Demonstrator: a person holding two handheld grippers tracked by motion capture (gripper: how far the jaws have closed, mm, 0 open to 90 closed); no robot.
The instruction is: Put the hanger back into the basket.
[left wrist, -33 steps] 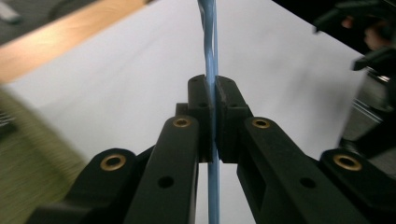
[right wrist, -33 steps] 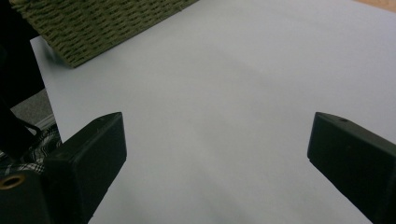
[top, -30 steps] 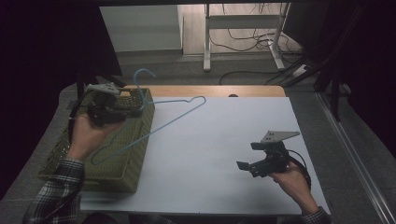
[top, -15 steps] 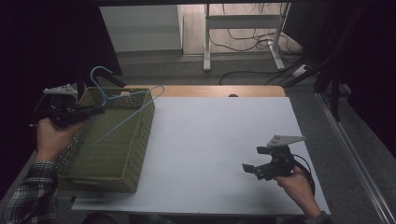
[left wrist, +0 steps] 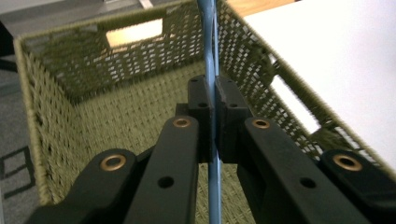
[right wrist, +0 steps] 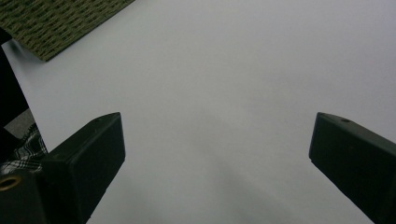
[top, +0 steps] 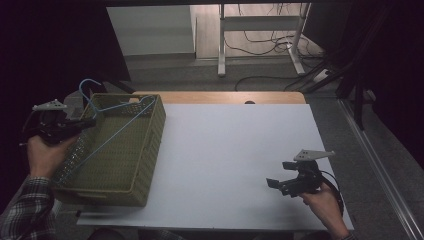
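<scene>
At lower right of the high view our right gripper (top: 289,184) rests wide open above the white table (top: 225,150). At the left, our left gripper (top: 67,125) clamps the blue hanger (top: 107,132) over the green basket (top: 145,150); we judge lowering it inside comes next

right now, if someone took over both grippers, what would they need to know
Left gripper: shut on the blue wire hanger, held over the left rim of the green woven basket at the table's left edge.
Hanger: mostly lying across the basket's inside, hook poking above the far-left corner.
Right gripper: open, holding nothing, over the bare white table near its right front.
Done: hanger brought to the basket.
Left, probably: lower it in and release.
</scene>
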